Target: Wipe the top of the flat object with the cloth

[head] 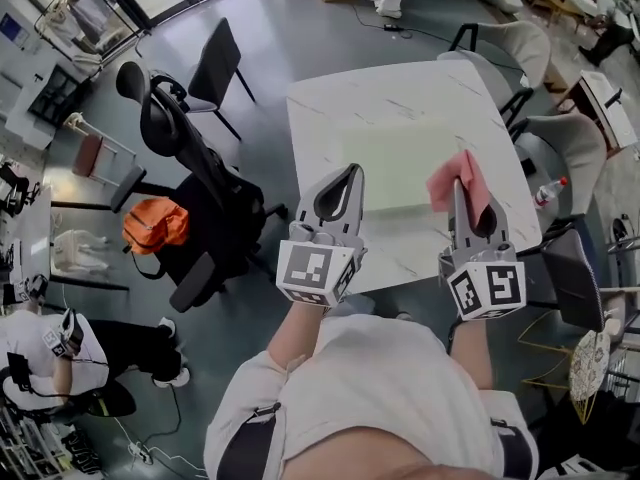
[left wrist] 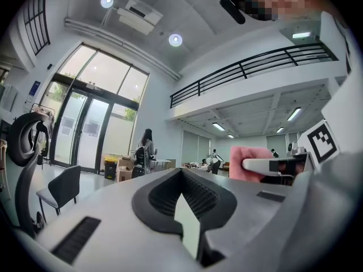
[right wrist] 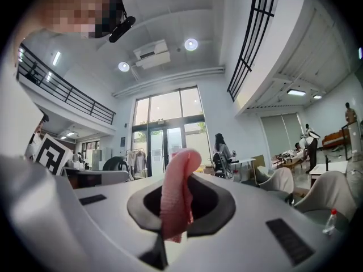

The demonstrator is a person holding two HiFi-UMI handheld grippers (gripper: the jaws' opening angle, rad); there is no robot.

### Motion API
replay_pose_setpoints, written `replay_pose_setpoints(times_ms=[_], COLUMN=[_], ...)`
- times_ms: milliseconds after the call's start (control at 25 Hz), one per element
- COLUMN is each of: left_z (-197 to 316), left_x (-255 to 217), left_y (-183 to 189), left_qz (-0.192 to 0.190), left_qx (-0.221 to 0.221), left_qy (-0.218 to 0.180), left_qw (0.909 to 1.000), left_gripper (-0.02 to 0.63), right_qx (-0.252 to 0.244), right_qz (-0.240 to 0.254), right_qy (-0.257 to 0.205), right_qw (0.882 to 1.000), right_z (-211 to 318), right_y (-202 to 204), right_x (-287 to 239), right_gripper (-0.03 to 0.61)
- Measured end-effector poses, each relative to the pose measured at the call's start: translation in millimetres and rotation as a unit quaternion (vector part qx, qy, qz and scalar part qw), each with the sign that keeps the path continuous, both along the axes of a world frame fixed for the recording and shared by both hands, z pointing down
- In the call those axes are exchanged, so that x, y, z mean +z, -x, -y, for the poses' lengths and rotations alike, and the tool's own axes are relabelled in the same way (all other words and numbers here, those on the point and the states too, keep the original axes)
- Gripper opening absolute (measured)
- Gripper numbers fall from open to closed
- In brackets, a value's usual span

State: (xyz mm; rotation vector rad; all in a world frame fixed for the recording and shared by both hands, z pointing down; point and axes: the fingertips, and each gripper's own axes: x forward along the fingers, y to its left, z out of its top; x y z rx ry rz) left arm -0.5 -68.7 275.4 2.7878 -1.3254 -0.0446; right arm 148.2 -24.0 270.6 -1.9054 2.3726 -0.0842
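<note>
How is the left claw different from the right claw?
The right claw pinches a pink cloth, while the left claw is shut on nothing. The left claw sits by the left edge of the pale green mat, and the right claw sits near its right edge. Both are gray, shut, and point forward over the white table.

Pink cloth (head: 460, 180) soft, terry-like; table (head: 390, 90) glossy marble-look; flat obj (head: 400, 163) matt.
</note>
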Motion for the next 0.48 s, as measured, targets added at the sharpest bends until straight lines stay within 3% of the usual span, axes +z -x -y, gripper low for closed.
replay_pose_setpoints(times_ms=[480], left_z=[54], left_x=[27], left_y=[14], left_qz=[-0.009], left_qx=[0.069], left_qy=[0.027], left_qw=[0.9972], left_gripper=[0.012], right_qx=[0.056], right_qz=[-0.006], right_qy=[0.017], right_qw=[0.998], right_z=[41], right_y=[28], right_x=[15], right_gripper=[0.032])
